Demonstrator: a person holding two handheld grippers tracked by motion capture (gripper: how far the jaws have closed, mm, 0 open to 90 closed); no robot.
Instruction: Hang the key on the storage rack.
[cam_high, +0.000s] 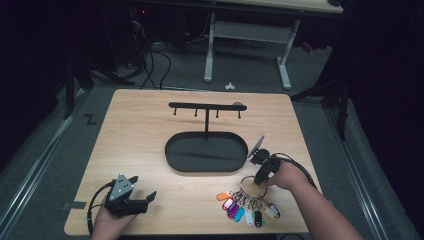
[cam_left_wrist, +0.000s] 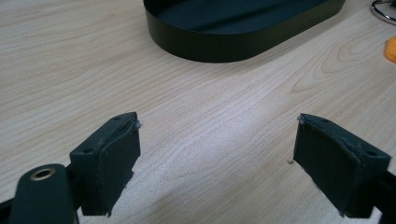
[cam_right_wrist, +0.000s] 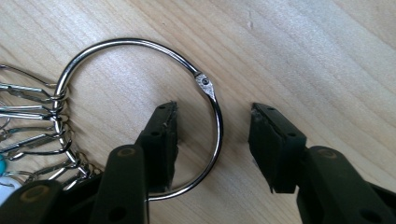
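A large silver key ring (cam_right_wrist: 140, 116) lies flat on the wooden table, strung with several small clips and coloured key tags (cam_high: 247, 207). My right gripper (cam_right_wrist: 212, 140) points down over it, one jaw inside the loop and the other outside, so the wire of the ring (cam_high: 252, 181) runs between them. The pads stand apart from the wire, so the jaws are open. My left gripper (cam_left_wrist: 217, 163) rests low over bare wood at the table's front left (cam_high: 134, 196), open wide with nothing between its jaws.
A black oval tray (cam_high: 206, 152) sits mid-table, with a black hook rack (cam_high: 207, 106) rising behind it. The tray's near wall (cam_left_wrist: 233, 46) is ahead of the left gripper. An orange tag (cam_left_wrist: 390, 49) peeks in at the right. Desk legs and cables stand beyond the table.
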